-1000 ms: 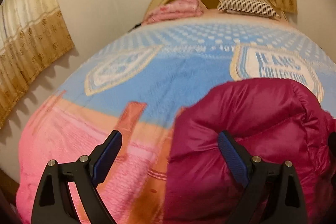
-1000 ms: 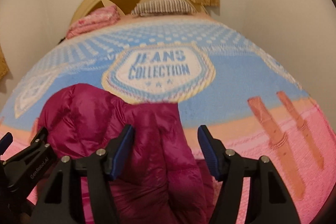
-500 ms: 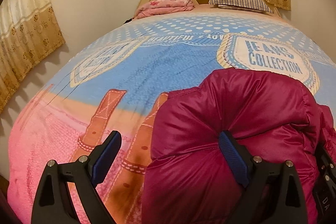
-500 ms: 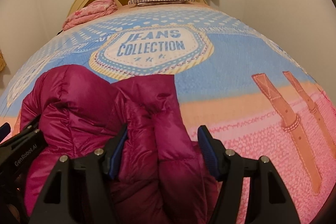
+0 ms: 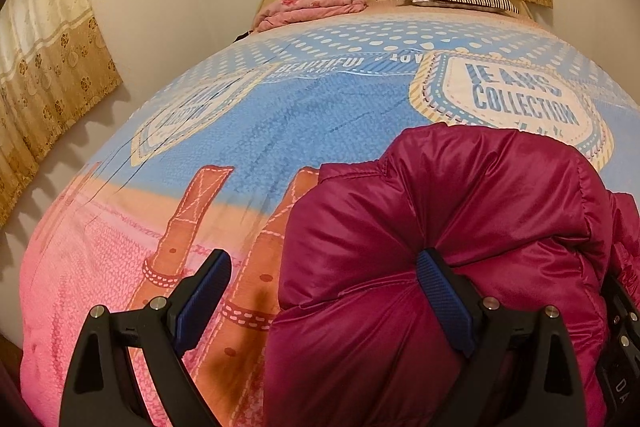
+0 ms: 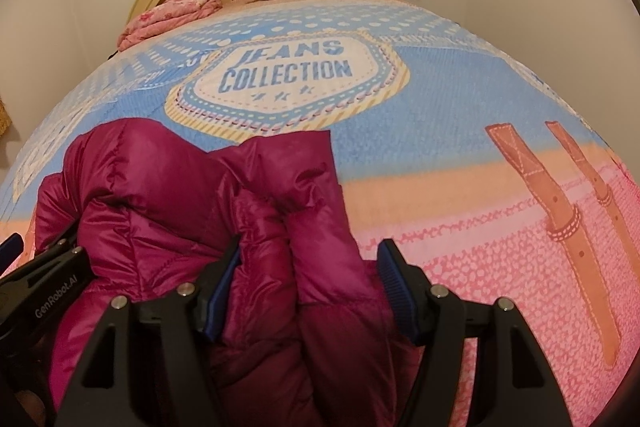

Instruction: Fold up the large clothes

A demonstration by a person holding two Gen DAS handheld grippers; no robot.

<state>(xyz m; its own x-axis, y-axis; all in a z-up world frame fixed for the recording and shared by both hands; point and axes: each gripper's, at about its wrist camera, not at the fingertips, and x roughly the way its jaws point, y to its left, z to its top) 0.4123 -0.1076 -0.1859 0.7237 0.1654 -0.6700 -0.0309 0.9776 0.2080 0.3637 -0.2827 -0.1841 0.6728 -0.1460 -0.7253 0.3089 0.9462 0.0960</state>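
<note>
The magenta puffer jacket (image 5: 460, 247) lies on the bed (image 5: 260, 131), near its foot end, already gathered into a thick bundle, so most of the folding looks done to me. The left gripper (image 5: 324, 301) has its fingers spread, one of them pushed into a crease of the jacket. The right gripper (image 6: 310, 285) is also spread wide, with a padded fold lying between its fingers, not pinched. What remains, I think, is pressing it flat and neat.
</note>
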